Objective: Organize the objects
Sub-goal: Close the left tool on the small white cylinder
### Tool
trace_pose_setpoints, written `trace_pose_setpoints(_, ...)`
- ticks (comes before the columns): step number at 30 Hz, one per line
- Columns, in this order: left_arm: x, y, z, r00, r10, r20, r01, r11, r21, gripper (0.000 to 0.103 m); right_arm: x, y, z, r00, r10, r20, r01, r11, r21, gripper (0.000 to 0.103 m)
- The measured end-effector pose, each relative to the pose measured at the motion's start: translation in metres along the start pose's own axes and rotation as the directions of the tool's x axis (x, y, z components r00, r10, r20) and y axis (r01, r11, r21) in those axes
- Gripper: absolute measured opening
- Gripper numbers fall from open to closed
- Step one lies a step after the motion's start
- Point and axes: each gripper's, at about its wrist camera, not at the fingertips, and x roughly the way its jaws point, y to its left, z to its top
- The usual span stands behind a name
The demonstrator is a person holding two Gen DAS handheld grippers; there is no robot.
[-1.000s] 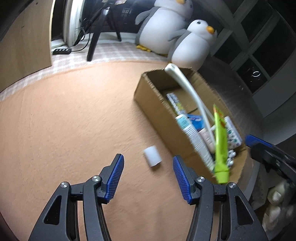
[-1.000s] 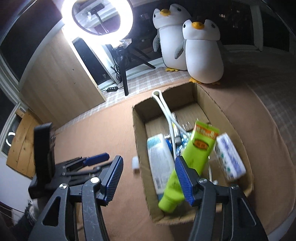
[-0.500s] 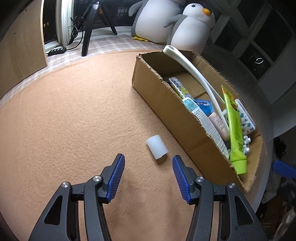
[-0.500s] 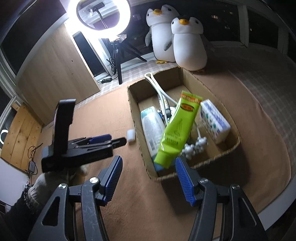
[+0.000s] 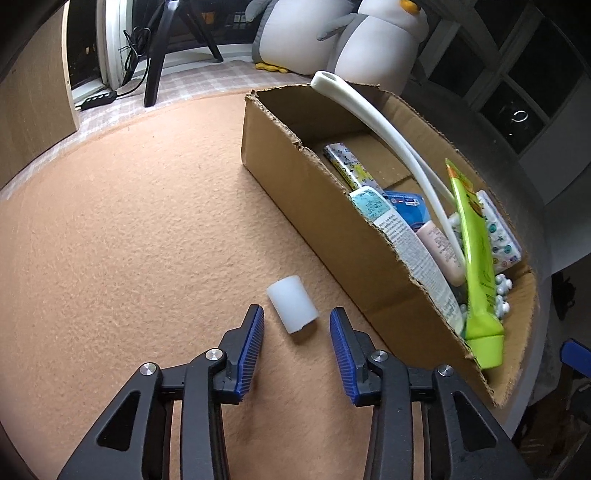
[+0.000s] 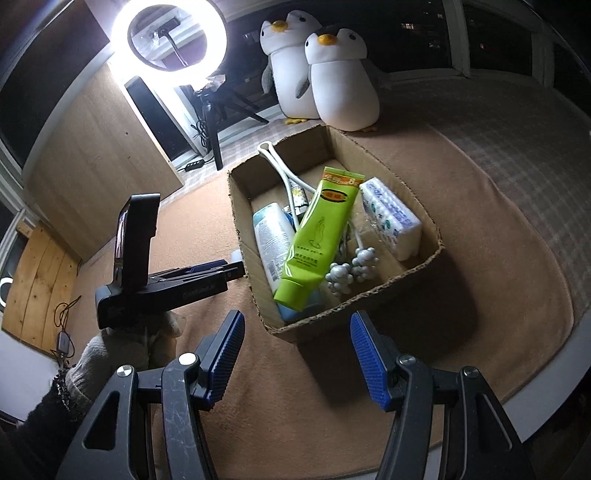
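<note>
A small white cylinder (image 5: 291,308) lies on the tan mat beside the cardboard box (image 5: 332,210). My left gripper (image 5: 296,314) points down at it. Its jaws are closing, with the near end of the cylinder between the blue pads (image 5: 341,345), which do not touch it. From the right wrist view the left gripper (image 6: 225,271) sits at the box's left wall (image 6: 240,221), with the cylinder (image 6: 235,254) just past its tips. My right gripper (image 6: 297,321) hangs open and empty over the box's near corner. A green tube (image 6: 321,236) leans inside the box.
The box also holds a white tube (image 6: 271,236), a tissue pack (image 6: 391,218), a silver massage roller (image 6: 351,273) and a long white handle (image 5: 376,122). Two plush penguins (image 6: 332,77), a ring light (image 6: 170,35) and a tripod stand behind. The mat's edge (image 6: 535,387) runs near right.
The left gripper has sunk toward the white cylinder and its jaws have narrowed around it. The right gripper has drawn back from the box, staying open.
</note>
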Motion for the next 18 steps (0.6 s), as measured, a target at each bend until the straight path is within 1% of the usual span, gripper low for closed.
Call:
trace_pose_setpoints(3, 0.0033, -0.0036, 0.0029, 1.000, 0.025, 0.002, -0.025, 1.000, 0.010, 0.035, -0.0019, -0.0010, -0.0015, 1.000, -0.001, 0.001, 0.001, 1.000, 0.001, 0.056)
trace_pose_setpoints(9, 0.0056, -0.0077, 0.0057, 0.998, 0.065, 0.002, -0.065, 0.997, 0.037, 0.023, -0.0043, -0.0030, -0.0040, 1.000, -0.003, 0.000, 0.003, 1.000, 0.006, 0.056)
trace_pose_setpoints(12, 0.0037, -0.0090, 0.0035, 0.998, 0.070, 0.006, -0.070, 0.996, 0.048, 0.018, -0.0053, -0.0043, -0.0052, 1.000, -0.010, -0.001, 0.010, 1.000, 0.005, 0.056)
trace_pose_setpoints(18, -0.0015, -0.0065, 0.0023, 0.998, 0.060, 0.011, -0.061, 0.997, 0.037, 0.008, -0.0057, -0.0048, -0.0067, 1.000, -0.010, -0.005, 0.010, 1.000, 0.005, 0.056)
